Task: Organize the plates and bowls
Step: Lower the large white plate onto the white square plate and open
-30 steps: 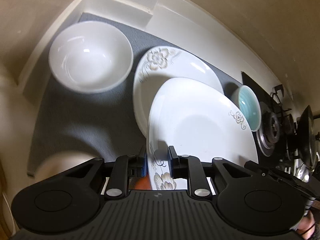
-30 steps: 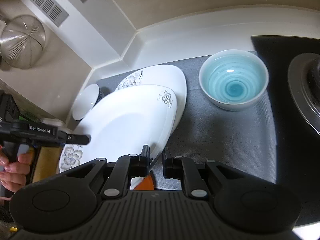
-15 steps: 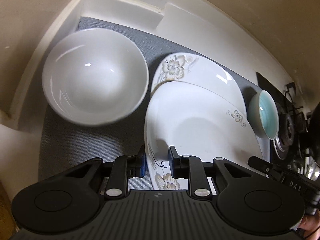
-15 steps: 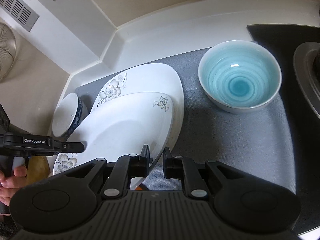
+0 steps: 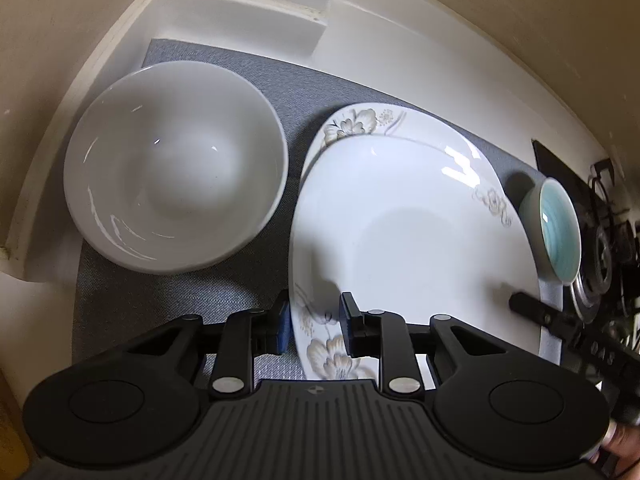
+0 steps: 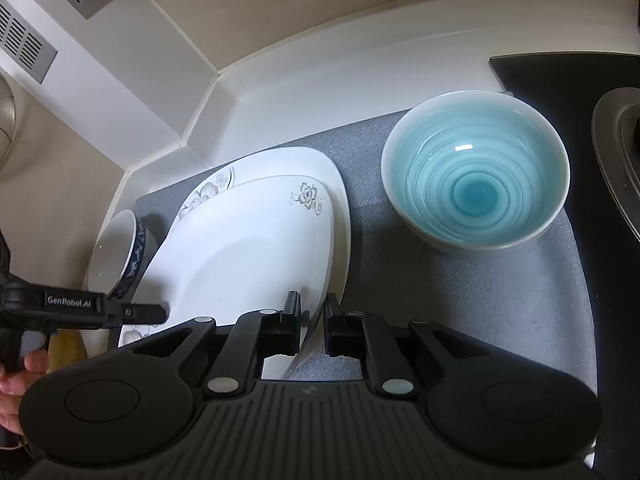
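A white flowered plate (image 5: pixel 408 232) is held by both grippers just above a second flowered plate (image 5: pixel 360 122) that lies on the grey mat (image 5: pixel 180 300). My left gripper (image 5: pixel 314 322) is shut on its near rim. My right gripper (image 6: pixel 312 320) is shut on its opposite rim (image 6: pixel 248 256). The lower plate (image 6: pixel 280 162) shows behind it in the right wrist view. A large white bowl (image 5: pixel 176 192) sits left of the plates. A blue-glazed bowl (image 6: pixel 474 176) sits right of them and also shows in the left wrist view (image 5: pixel 558 232).
The mat (image 6: pixel 460 300) lies in a white counter corner (image 5: pixel 240 8) with raised walls. A black stove top (image 6: pixel 608 160) with burners (image 5: pixel 600 256) borders the mat on the right. The large white bowl (image 6: pixel 116 252) is close to the left wall.
Both grippers have lowered the held plate toward the lower plate and moved it further over it. The bowls have not moved.
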### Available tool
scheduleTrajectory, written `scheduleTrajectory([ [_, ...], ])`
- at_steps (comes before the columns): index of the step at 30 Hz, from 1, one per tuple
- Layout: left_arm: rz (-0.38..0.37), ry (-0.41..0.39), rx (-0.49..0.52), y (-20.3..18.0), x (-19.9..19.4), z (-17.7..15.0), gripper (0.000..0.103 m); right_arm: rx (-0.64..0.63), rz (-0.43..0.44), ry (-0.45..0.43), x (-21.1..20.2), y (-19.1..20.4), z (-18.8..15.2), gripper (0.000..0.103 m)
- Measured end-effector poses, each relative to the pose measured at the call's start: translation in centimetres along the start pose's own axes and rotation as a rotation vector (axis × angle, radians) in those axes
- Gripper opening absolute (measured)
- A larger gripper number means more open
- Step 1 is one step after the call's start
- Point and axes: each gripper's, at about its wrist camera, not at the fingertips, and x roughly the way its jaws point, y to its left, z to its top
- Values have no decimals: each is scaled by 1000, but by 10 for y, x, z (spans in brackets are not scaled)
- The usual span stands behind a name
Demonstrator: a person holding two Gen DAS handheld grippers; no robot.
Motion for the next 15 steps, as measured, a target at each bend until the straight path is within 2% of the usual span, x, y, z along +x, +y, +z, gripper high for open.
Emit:
scheduleTrajectory([
  [6,20,-50,119,-16,-15,-28,24,-37,-5,-4,2,-5,5,13],
  [11,-2,-50,63,-14,-18,-38,23,-76,-19,-12,-5,1,3,21],
  [14,9,-62,84,-16,-19,-37,23,-80,-9,-24,-15,2,-2,31],
  [15,11,-65,86,-17,-19,-36,23,-77,-6,-26,-18,2,-4,31],
])
